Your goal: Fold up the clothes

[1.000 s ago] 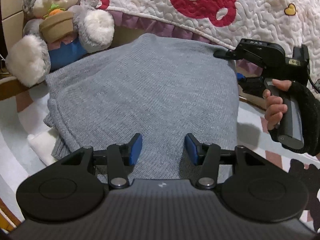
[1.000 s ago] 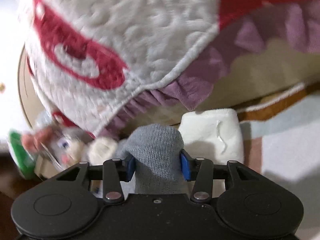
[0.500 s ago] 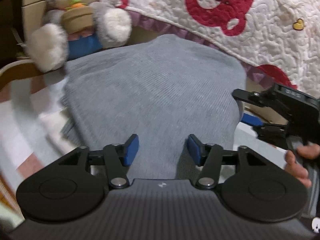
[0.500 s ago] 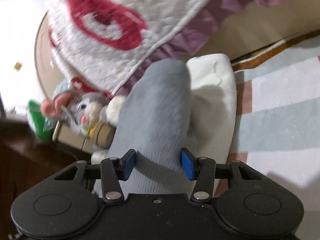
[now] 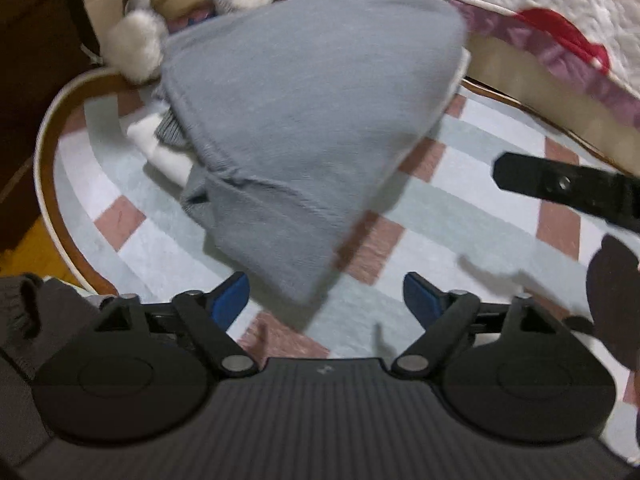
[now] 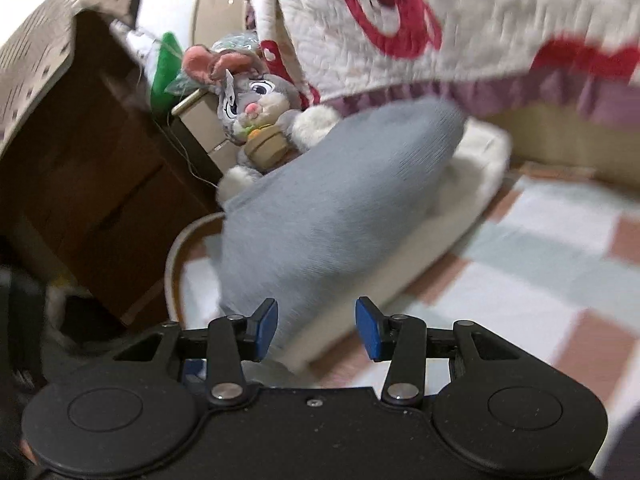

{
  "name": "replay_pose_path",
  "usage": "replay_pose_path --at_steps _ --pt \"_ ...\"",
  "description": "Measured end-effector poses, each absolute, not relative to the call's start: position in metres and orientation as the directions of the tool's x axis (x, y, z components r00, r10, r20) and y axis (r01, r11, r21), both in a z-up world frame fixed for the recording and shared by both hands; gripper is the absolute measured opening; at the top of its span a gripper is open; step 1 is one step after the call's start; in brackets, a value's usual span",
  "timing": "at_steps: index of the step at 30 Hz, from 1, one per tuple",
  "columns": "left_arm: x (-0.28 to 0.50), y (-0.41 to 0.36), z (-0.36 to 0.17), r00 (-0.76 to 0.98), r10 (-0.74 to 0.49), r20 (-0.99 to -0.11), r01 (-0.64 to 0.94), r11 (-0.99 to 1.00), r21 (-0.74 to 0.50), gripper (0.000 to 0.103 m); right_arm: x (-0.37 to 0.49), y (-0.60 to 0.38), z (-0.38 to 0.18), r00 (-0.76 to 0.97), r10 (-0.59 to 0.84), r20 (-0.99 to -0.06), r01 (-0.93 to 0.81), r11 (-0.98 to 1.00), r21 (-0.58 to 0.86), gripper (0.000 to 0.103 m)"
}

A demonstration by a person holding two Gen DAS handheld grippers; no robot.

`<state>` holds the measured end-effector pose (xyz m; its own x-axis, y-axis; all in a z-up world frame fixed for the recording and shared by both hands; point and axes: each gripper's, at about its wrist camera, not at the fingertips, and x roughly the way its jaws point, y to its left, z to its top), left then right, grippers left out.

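Grey sweater [image 5: 304,128] lies folded just ahead of both parted, empty claws.

Matt grey knit sweater [image 5: 304,120] on a flat-woven checked rug [image 5: 480,216].

You see the folded grey knit sweater [image 5: 304,120] lying flat just ahead of your left claw [image 5: 326,298], its near corner reaching between the wide-apart jaws untouched. It rests on a folded white garment [image 6: 476,184], whose edges show beneath it.
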<state>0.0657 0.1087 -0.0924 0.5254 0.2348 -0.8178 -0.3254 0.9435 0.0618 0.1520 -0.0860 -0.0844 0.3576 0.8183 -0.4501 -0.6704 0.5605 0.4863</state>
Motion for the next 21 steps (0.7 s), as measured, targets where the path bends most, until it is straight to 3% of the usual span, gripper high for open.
replay_pose_path --at_steps 5,9,12,18,21 --pt "0.051 0.067 -0.081 0.557 0.224 -0.8 -0.289 0.955 0.066 0.09 0.123 -0.131 -0.066 0.45 0.763 -0.464 -0.672 0.632 0.387 0.055" --pt "0.035 0.039 -0.069 0.573 0.245 -0.782 -0.281 0.955 0.094 0.091 0.092 -0.166 -0.06 0.481 0.7 -0.527 -0.64 0.692 0.335 0.056" --pt "0.018 0.02 -0.062 0.599 0.24 -0.764 -0.261 0.96 0.097 0.096 0.069 -0.194 -0.061 0.507 0.685 -0.522 -0.631 0.708 0.317 0.062" --pt "-0.005 -0.016 -0.053 0.621 0.25 -0.743 -0.24 0.963 0.124 0.097 0.042 -0.228 -0.058 0.569 0.661 -0.489 -0.603 0.74 0.298 0.07" --pt "-0.017 -0.041 -0.048 0.638 0.301 -0.708 -0.196 0.954 0.228 0.1 0.03 -0.236 -0.057 0.606 0.642 -0.47 -0.588 0.759 0.28 0.071"
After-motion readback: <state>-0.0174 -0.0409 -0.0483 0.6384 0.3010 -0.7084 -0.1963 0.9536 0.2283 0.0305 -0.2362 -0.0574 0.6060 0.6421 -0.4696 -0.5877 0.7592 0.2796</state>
